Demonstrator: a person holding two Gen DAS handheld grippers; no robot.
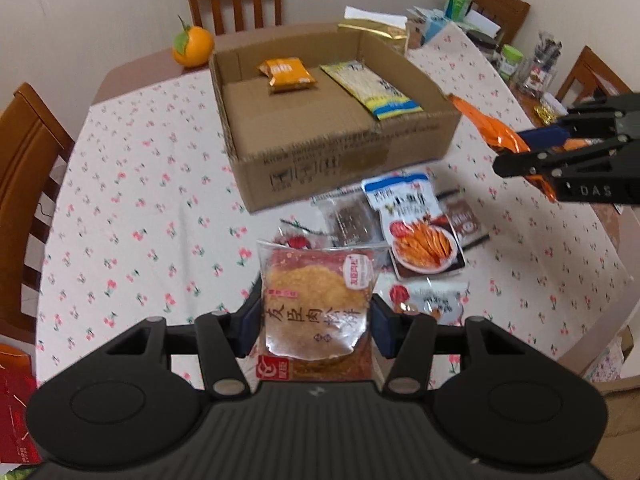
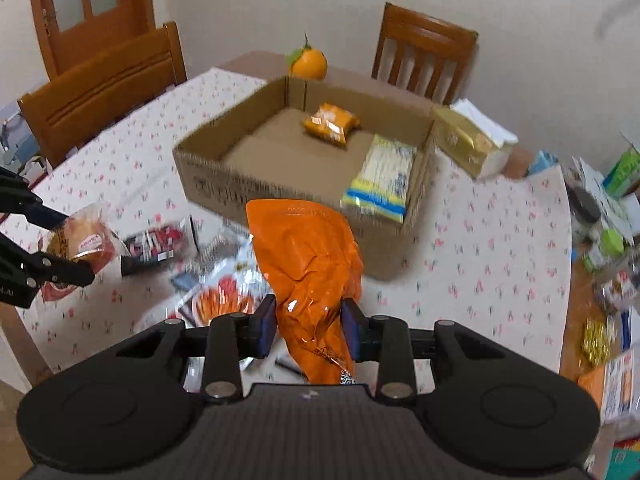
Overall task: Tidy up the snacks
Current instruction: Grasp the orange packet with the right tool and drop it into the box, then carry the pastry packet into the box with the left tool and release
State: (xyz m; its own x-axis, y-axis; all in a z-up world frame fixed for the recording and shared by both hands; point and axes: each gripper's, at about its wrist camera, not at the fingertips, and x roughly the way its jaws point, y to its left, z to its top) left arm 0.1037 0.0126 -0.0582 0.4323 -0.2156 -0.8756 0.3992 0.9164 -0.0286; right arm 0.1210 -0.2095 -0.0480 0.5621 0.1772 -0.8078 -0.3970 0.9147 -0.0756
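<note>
Carrying two snacks at once: a clear-wrapped cake [image 1: 316,300] is clenched in the left tongs [image 1: 314,326], an orange bag [image 2: 308,276] in the right tongs [image 2: 309,326], both held clear of the tabletop [image 1: 132,200], presumably for dropping into the box [image 1: 340,160] at 12 o'clock. Two packets are already inside: an orange one [image 1: 286,75] at the back, a yellow one [image 1: 370,90] along the right wall. Loose packets [image 1: 420,232] lie heaped just before the near wall, under the carry path. That wall must be cleared. An orange fruit [image 1: 192,46] sits beyond at 11 o'clock.
</note>
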